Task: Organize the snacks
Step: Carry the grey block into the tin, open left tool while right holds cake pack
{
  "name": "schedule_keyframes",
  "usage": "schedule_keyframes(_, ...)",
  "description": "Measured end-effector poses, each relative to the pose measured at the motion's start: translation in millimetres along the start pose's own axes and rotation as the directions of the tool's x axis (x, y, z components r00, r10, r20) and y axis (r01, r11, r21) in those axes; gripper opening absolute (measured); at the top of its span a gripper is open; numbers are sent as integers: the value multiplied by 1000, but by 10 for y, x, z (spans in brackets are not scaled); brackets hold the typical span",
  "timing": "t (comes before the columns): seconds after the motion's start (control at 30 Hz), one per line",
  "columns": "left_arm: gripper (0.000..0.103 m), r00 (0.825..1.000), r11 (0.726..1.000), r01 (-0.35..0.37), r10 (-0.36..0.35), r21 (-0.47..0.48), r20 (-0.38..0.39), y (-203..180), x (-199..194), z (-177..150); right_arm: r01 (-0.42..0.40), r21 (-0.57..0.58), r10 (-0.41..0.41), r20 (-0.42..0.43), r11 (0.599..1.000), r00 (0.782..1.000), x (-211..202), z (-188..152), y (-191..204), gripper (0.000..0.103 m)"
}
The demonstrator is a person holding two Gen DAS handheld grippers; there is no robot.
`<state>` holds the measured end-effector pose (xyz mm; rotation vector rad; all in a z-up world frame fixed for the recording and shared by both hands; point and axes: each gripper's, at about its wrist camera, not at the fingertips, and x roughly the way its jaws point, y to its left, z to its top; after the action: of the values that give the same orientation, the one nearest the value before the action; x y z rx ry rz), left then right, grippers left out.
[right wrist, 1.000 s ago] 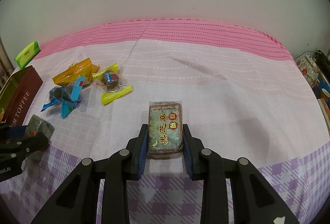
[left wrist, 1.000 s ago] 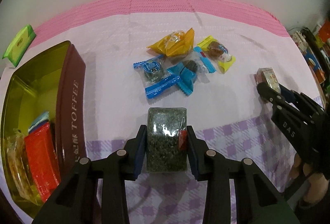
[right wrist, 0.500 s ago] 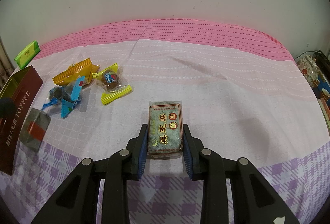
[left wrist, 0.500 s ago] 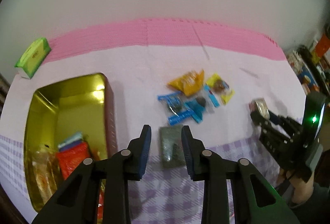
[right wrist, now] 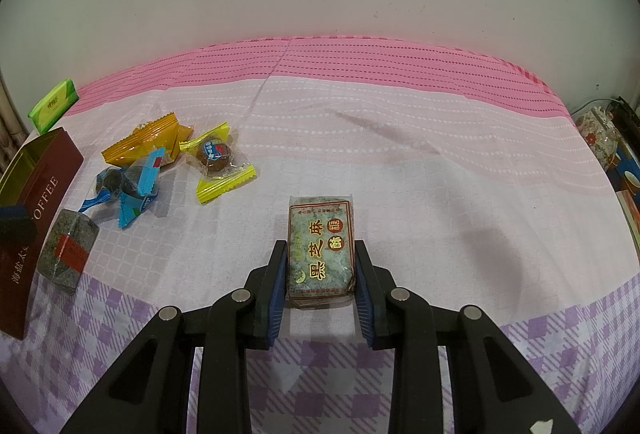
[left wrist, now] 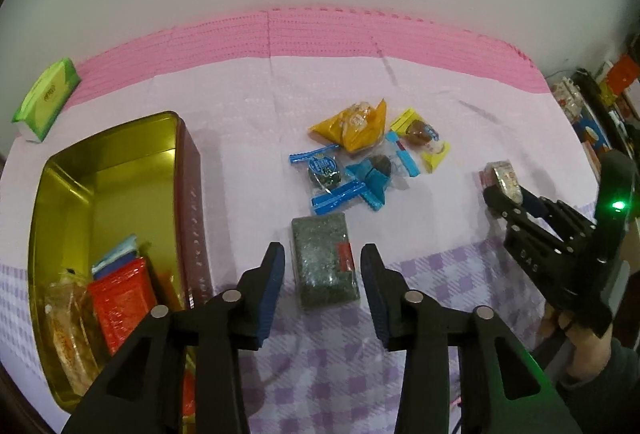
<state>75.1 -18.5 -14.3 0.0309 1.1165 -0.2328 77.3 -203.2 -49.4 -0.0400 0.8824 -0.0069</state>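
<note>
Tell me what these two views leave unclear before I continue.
- Toffee tin: its near end is hidden by the left gripper in the left wrist view.
- Sesame cake packet: its underside is unseen in the right gripper.
- Green packet: print too small.

Even indoor light, soft shadows, fisheye bending with dark corners, left view slightly blurred.
</note>
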Motion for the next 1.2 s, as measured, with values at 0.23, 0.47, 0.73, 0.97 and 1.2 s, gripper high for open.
schedule_keyframes(0.23,41,999,999,-41,41,7,-26,-50,231,11,0,0,0,0,1000,1000,0,1,-2,29)
schedule_keyframes(0.47,40,996,999,-43,43,-9,-80,-43,442,0,-1,1,1,0,1000,1000,1,0,-2,29)
schedule_keyframes(0.73,37,997,999,-42,41,-6,-69,-17,378,-43,-1,1,1,0,1000,1000,0,-1,-2,29)
schedule_keyframes(0.97,37,999,1000,-20,20,-3,-37,-11,180,23,-1,2,1,0,1000,1000,0,-2,-2,29)
schedule_keyframes(1.2,37,999,999,-35,35,-23,17,187,-83,191,0,2,0,0,1000,1000,0,-1,-2,29)
